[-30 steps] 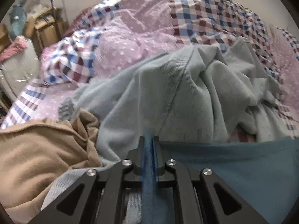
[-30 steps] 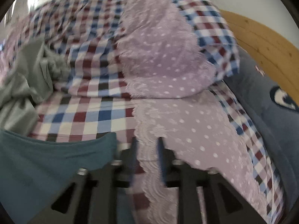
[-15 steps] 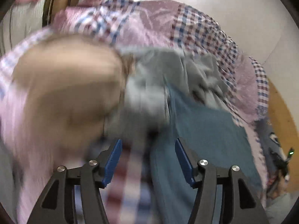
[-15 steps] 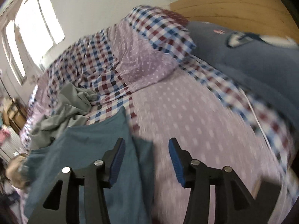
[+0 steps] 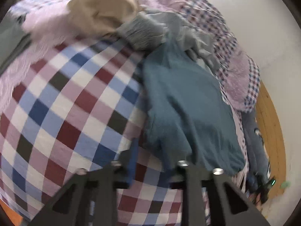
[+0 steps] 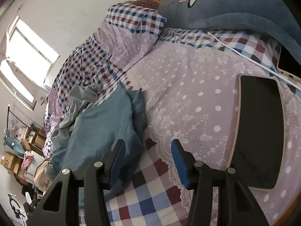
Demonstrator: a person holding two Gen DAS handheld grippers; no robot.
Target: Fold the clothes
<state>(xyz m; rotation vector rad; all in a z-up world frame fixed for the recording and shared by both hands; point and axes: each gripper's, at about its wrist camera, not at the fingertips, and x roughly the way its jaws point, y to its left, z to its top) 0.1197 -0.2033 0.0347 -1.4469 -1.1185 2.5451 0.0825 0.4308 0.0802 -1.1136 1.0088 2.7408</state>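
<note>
From the left wrist view, the teal cotton garment (image 5: pixel 188 113) lies spread along the checked and lilac dotted bedcover (image 5: pixel 75 103), its near hem bunched just in front of the left gripper (image 5: pixel 150 162). The jaws look parted and blurred — they are closing at this moment, with nothing clearly between them; the hem lies at the right-hand finger, not in the gap. Beyond sit a crumpled grey garment (image 5: pixel 160 30) and a tan one (image 5: pixel 101 5), touching each other.

From the right wrist view, the right gripper (image 6: pixel 148 160) stands about half open and empty, over bare bedcover (image 6: pixel 197 94) just right of the teal garment (image 6: pixel 101 124). A dark tablet (image 6: pixel 261 131) lies near on the right.

The step in hand seems to be taking the near hem for a fold. To do it well, I would bring each gripper onto a corner of the hem, pinch only the garment's cloth — not the bedcover beneath — and keep the pull even so the fold lands straight, clear of the grey heap.
</note>
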